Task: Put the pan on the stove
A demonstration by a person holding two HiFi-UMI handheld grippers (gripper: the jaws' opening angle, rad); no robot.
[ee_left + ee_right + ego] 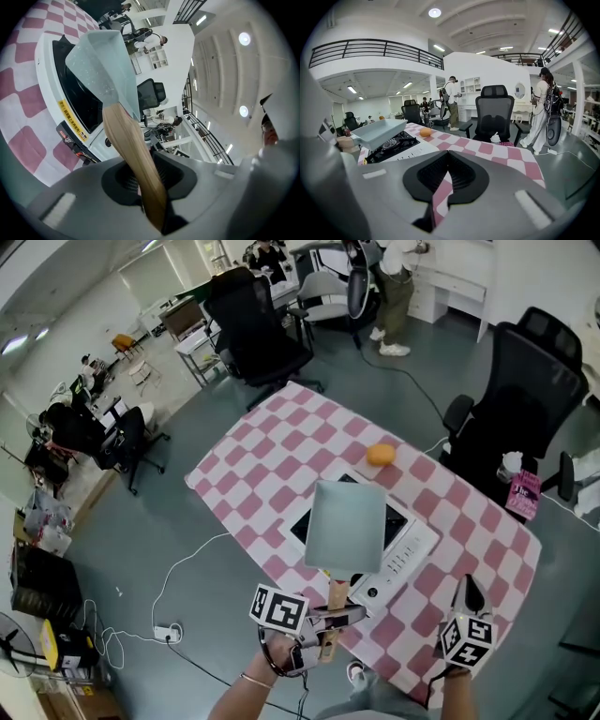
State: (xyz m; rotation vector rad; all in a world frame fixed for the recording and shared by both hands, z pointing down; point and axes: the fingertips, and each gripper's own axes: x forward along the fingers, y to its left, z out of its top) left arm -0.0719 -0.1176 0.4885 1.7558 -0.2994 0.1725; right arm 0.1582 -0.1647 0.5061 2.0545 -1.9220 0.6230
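A square pale grey-green pan (347, 526) with a wooden handle (336, 594) hangs over the black top of the white stove (403, 554) on the pink-checked table. My left gripper (333, 615) is shut on the handle's end at the table's near edge. The left gripper view shows the handle (131, 150) running out from between the jaws to the pan (105, 61) above the stove (70, 93). My right gripper (469, 592) is shut and holds nothing, over the table's near right edge. In the right gripper view the pan (377, 131) sits just above the burner (391, 144).
An orange (381, 454) lies on the table beyond the stove. Black office chairs (520, 399) stand at the far right and far left of the table. A white cable and a power strip (167, 632) lie on the floor at the left. People stand in the background.
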